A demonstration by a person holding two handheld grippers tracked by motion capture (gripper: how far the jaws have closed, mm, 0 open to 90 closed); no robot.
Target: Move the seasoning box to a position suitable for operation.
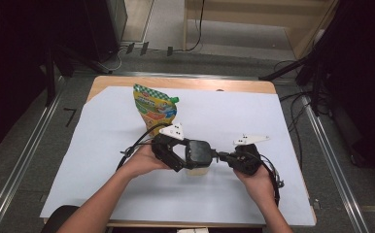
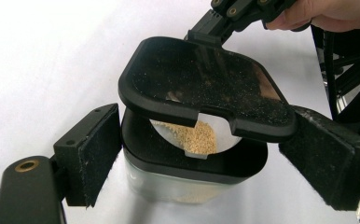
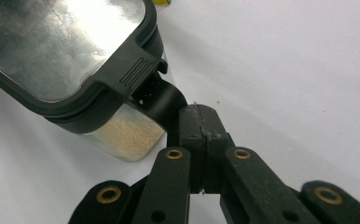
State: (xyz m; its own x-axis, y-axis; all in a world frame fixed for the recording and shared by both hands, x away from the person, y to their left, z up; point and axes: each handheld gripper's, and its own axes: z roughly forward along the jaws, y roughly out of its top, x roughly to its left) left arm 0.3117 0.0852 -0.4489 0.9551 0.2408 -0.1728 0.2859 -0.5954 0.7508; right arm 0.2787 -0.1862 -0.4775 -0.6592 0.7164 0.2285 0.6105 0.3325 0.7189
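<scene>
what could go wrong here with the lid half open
1. The right gripper pinches only a small tab on the lid; it could slip off and the lid snap back down.
2. The left gripper brackets the jar, but its pads may not be pressing firmly, so the pull on the lid could tip or drag the jar.
3. The scoop of granules sits right at the opening; a jolt could scatter them on the white sheet.
</scene>
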